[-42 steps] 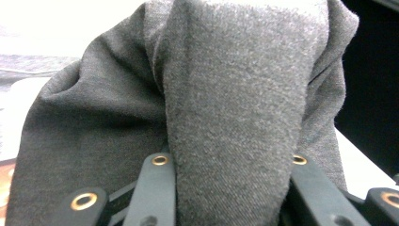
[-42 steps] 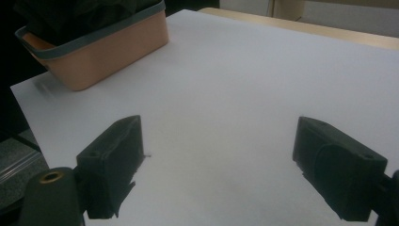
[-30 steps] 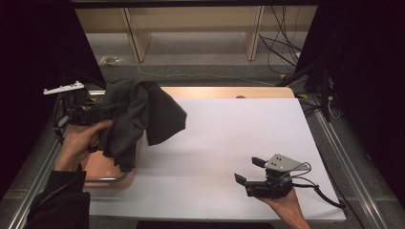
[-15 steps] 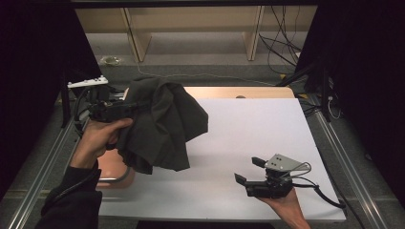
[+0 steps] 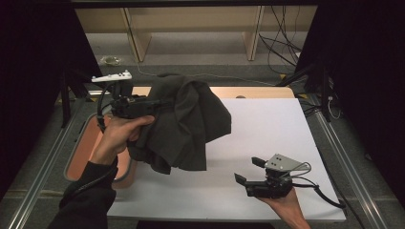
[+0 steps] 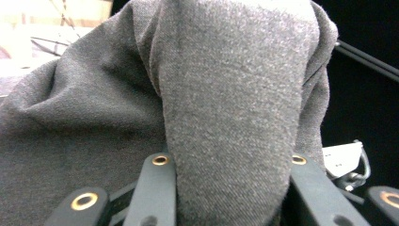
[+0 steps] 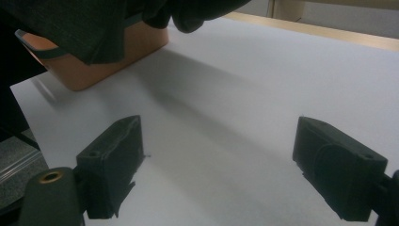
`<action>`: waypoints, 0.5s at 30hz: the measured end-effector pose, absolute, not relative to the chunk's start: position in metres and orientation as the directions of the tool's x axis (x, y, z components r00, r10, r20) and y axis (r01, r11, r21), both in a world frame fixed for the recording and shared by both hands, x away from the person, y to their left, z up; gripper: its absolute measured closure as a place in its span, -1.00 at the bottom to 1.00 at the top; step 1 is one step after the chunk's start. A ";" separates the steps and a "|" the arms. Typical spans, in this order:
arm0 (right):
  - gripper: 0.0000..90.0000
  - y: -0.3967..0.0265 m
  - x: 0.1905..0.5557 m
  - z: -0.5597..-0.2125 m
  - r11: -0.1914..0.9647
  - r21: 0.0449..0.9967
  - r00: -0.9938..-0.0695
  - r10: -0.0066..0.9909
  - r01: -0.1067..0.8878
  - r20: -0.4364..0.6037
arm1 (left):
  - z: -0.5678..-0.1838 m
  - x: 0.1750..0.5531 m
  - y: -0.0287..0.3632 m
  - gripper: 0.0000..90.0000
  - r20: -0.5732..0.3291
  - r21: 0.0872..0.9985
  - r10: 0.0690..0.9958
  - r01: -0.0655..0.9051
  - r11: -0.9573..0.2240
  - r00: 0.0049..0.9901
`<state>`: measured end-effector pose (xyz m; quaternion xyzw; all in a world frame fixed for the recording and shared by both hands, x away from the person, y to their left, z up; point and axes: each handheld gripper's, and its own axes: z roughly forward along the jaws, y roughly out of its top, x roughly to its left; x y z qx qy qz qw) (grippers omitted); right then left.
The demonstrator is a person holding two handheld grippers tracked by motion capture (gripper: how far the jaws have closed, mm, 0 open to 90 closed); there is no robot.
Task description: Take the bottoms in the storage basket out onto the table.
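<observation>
— Since the earlier frame the dark grey cloth (image 5: 184,125) has travelled from the left edge toward the middle of the high view and risen a little; it now hangs clear of the orange tub (image 5: 90,151) at lower left.

— Who carries it?

— Left gripper (image 5: 145,107): in its own view the two black fingers (image 6: 157,188) stand narrowly apart, pinching a thick fold of the cloth (image 6: 226,117).

— Which step, would you say?

— Carrying it out of the tub toward the white counter (image 5: 267,129), I'd judge. Next it wants lowering onto the bare sheet, then spreading.

— And the other hand?

— Right gripper (image 5: 249,171) rests low at the lower right of the high view, well apart from the cloth. Its fingers (image 7: 115,165) gape wide with nothing between them, just above the counter (image 7: 226,141). It could take a free edge once the cloth comes down.
</observation>
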<state>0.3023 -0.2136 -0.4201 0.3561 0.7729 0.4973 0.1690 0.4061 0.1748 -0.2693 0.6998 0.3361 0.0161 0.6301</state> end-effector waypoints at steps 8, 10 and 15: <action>-0.61 -0.214 0.302 -0.420 0.245 0.892 -0.688 0.719 0.380 0.096 | -0.271 0.410 0.157 0.54 -0.416 0.884 0.468 0.467 0.007 0.780; -0.61 -0.214 0.302 -0.420 0.247 0.891 -0.688 0.720 0.382 0.095 | -0.269 0.410 0.155 0.54 -0.423 0.885 0.454 0.466 0.019 0.784; -0.61 -0.214 0.302 -0.420 0.247 0.890 -0.687 0.720 0.382 0.095 | -0.268 0.410 0.149 0.54 -0.449 0.879 0.414 0.474 0.046 0.792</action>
